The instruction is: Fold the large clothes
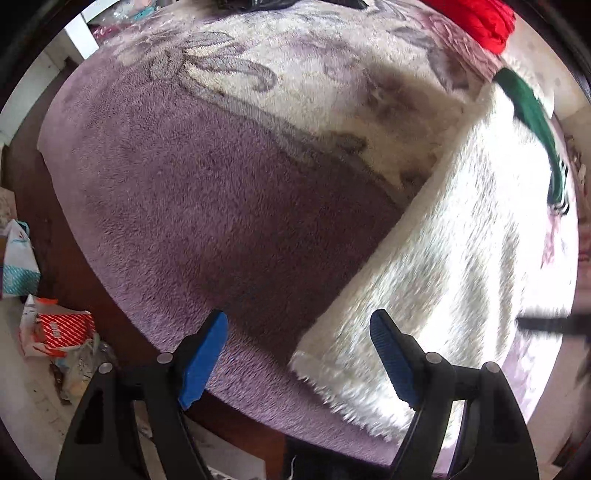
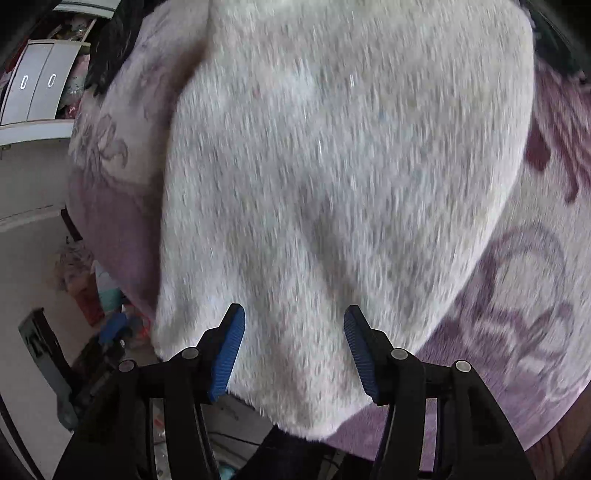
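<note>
A white fluffy garment (image 1: pixel 424 258) lies flat on a purple floral blanket (image 1: pixel 184 203) that covers a bed. One of its corners reaches the bed's near edge. My left gripper (image 1: pixel 299 317) points down over that corner, open, with only blanket and the garment's edge below the blue pads. In the right wrist view the same garment (image 2: pixel 332 166) fills most of the picture, blurred. My right gripper (image 2: pixel 293 308) hovers over its near end with the jaws apart. The fabric lies under them and the pads do not press on it.
A green garment (image 1: pixel 532 110) and a red cloth (image 1: pixel 480 18) lie at the far right of the bed. Bags and packaging (image 1: pixel 55 328) litter the floor at the left. A white cabinet (image 2: pixel 37 92) stands beyond the blanket (image 2: pixel 517 314).
</note>
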Demonstrator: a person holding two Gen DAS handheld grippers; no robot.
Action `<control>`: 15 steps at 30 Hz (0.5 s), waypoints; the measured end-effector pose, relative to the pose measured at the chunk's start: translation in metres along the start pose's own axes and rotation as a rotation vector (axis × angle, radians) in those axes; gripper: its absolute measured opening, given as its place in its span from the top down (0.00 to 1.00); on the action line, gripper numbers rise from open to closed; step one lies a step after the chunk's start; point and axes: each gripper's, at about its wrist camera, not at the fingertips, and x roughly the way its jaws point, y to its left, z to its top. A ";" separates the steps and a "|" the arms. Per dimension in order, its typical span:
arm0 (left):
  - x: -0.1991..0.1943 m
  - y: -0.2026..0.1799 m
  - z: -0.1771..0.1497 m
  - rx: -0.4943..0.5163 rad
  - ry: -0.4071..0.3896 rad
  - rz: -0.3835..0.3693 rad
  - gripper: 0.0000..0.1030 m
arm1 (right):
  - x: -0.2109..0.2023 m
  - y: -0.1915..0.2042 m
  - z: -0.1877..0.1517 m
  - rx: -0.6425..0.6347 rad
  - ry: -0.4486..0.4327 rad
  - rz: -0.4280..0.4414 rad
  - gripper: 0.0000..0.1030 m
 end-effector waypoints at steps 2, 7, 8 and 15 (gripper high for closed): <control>0.010 -0.003 -0.011 0.011 0.035 0.003 0.24 | 0.046 -0.012 -0.049 0.021 0.069 0.010 0.44; 0.029 0.003 -0.016 -0.049 0.115 -0.023 0.24 | 0.126 -0.030 -0.086 -0.021 0.148 -0.041 0.42; 0.018 0.009 -0.017 -0.074 0.093 -0.031 0.24 | 0.120 -0.027 -0.086 -0.014 0.144 -0.035 0.40; 0.014 0.018 -0.014 -0.085 0.118 -0.113 0.24 | 0.060 -0.071 -0.142 0.132 -0.007 0.123 0.32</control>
